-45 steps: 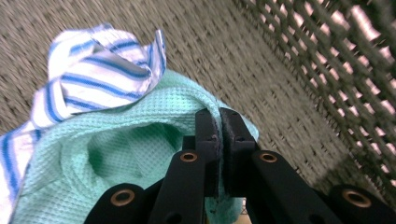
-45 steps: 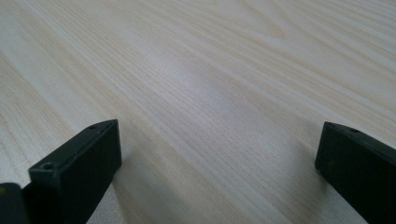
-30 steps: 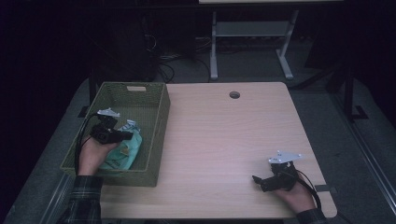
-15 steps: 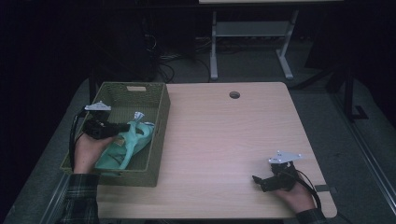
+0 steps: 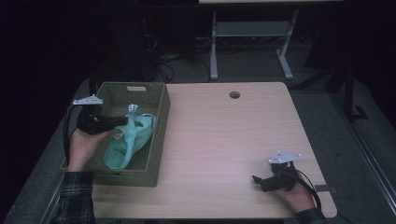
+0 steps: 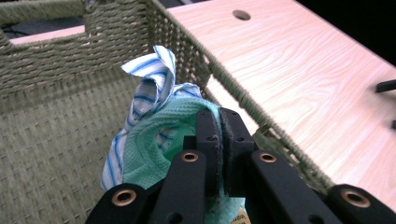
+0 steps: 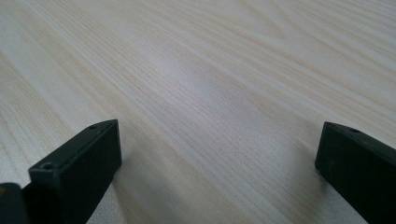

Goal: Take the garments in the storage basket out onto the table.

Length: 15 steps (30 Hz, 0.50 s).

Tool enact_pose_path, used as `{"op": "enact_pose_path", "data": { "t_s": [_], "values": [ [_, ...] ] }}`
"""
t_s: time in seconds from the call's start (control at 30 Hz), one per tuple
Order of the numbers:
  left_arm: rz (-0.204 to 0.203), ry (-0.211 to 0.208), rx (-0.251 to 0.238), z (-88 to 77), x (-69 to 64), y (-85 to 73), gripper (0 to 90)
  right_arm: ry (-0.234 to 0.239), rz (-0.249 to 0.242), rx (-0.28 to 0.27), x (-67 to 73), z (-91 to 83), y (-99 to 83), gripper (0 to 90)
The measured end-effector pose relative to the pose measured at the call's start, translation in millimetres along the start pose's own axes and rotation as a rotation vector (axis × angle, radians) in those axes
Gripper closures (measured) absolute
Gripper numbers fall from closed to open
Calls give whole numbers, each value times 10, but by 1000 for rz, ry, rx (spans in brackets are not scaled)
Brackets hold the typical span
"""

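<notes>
Mint-green cloth [image 5: 129,140] lies inside the woven basket [image 5: 159,140] at the left part of the table [image 5: 224,140], draped along the basket's right-hand side. One end of the cloth rises toward the left gripper [image 5: 122,121]; the remainder trails down to the basket floor nearer the person.

In the left gripper view, the green cloth [image 6: 154,154] has a waffle texture, and a fold of it is seated directly between the two black jaws. The left gripper [image 6: 218,140] has its jaws pressed together on that fold, with only the fabric's thickness separating them. A white cloth with blue stripes [image 6: 152,79] is bunched against the green cloth just beyond the jaw tips and stands upright above it. The basket wall [image 6: 56,51] runs behind and to the side of both cloths.

The left hand [image 5: 84,144] supports the left gripper from below, over the basket's left half. A plaid sleeve [image 5: 74,196] covers the forearm.

The right gripper [image 5: 257,179] rests on the table near its front right corner, well apart from the basket, held by the right hand [image 5: 294,193]. In the right gripper view, its jaws are spread wide, with bare wood-grain tabletop [image 7: 210,93] between them and nothing gripped.

A round cable hole [image 5: 234,94] sits near the table's far edge.
</notes>
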<state>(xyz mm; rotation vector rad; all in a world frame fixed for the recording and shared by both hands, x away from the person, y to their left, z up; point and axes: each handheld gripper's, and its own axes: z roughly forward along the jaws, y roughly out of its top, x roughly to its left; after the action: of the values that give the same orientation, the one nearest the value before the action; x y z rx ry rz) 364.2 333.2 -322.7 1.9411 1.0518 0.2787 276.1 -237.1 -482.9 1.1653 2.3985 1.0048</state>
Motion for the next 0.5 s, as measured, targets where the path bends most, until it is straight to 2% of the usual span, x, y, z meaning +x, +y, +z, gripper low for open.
{"op": "enact_pose_path", "data": {
  "t_s": [0.23, 0.5],
  "values": [
    [0, -15, -27, -64, -28, 84, 866, 0, 0, 0, 0, 0, 0, 0],
    [23, -25, -57, -161, -98, 222, 866, 0, 0, 1, 0, 0, 0, 0]
  ]
}}
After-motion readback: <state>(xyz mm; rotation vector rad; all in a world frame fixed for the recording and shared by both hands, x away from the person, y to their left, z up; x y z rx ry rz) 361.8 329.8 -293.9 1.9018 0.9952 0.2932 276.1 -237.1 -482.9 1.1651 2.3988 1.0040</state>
